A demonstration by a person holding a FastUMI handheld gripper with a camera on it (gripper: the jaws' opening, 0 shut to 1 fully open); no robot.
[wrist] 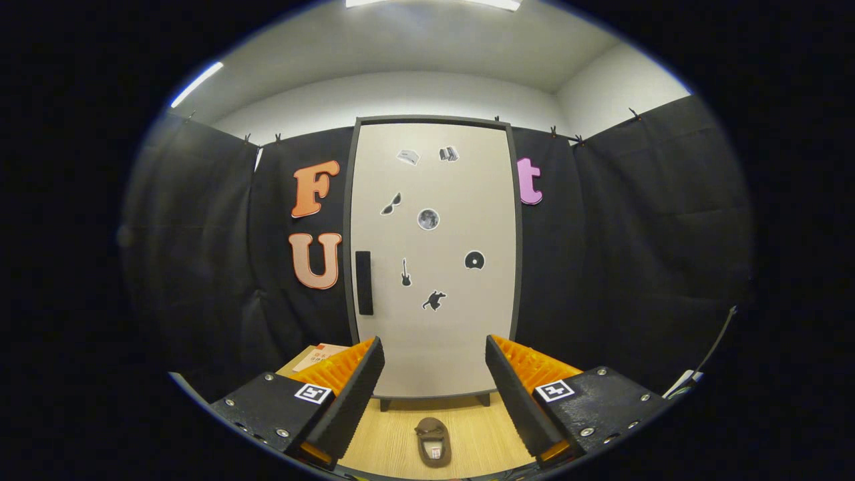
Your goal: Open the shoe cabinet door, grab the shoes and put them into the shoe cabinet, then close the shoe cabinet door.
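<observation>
Hand-held gripper: your hand-held gripper [434, 394] is released, its two fingers spread wide apart with nothing between the pads.
Shoe: a single brown shoe [433, 441] lies on the wooden floor [481, 434], in the gap between your fingers, toe pointing toward the cabinet, touching neither finger.
Shoe cabinet: the shoe cabinet [433, 260] stands upright just beyond the shoe, on short dark feet, straight ahead of your fingers.
Door: its pale door is closed, framed in dark trim and dotted with small black stickers [428, 218].
Handle: a dark vertical handle [363, 282] sits on the door's left edge, about mid-height.
Beside the cabinet: a flat cardboard box [319, 356] shows past your left finger.
</observation>
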